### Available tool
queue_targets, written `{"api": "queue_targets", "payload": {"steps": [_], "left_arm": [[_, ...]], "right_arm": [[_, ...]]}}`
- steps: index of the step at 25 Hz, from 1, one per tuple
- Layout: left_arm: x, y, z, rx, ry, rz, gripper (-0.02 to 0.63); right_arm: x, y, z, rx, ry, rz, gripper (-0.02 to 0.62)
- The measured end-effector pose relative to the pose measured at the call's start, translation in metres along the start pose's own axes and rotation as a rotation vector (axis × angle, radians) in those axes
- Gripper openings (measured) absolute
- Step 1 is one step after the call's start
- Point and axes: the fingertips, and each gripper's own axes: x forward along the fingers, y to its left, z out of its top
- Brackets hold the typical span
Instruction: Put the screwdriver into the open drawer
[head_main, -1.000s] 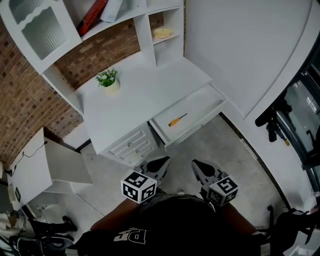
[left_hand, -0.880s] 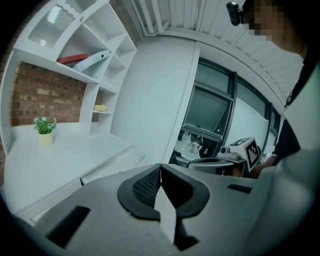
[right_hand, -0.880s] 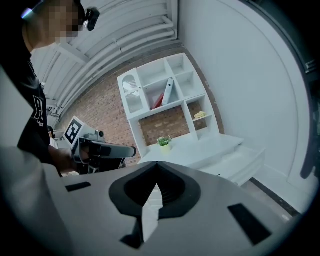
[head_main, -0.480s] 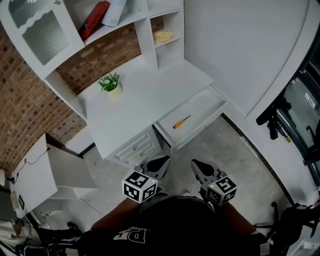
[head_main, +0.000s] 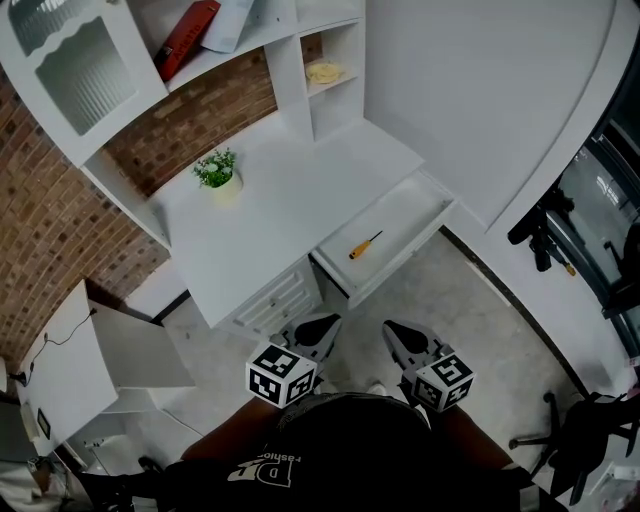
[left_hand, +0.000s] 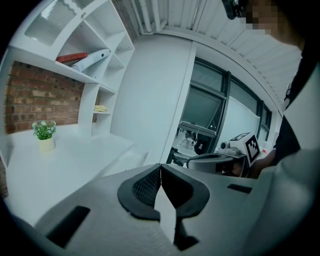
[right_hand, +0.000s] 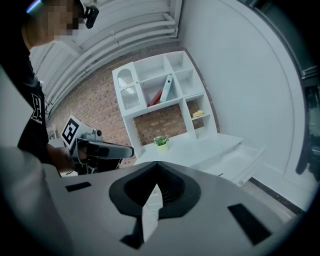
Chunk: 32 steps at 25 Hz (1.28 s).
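A white bench (head_main: 290, 190) stands against a brick wall (head_main: 60, 215), with the open drawer (head_main: 420, 200) jutting from the bench's right end. The screwdriver (head_main: 364, 244) lies in that drawer, well apart from the left tongs (head_main: 322, 325) and right tongs (head_main: 395, 330), both clenched empty before the bench.

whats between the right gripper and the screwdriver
In the head view, only bare floor and the front wall of the open drawer separate the right gripper from the screwdriver.
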Motion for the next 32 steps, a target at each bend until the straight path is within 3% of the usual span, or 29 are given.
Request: {"api": "queue_targets", "payload": {"steps": [32], "left_arm": [[-0.021, 0.011, -0.011, 0.008, 0.007, -0.041, 0.020]], "right_arm": [[0.013, 0.024, -0.016, 0.013, 0.019, -0.038, 0.003]]}}
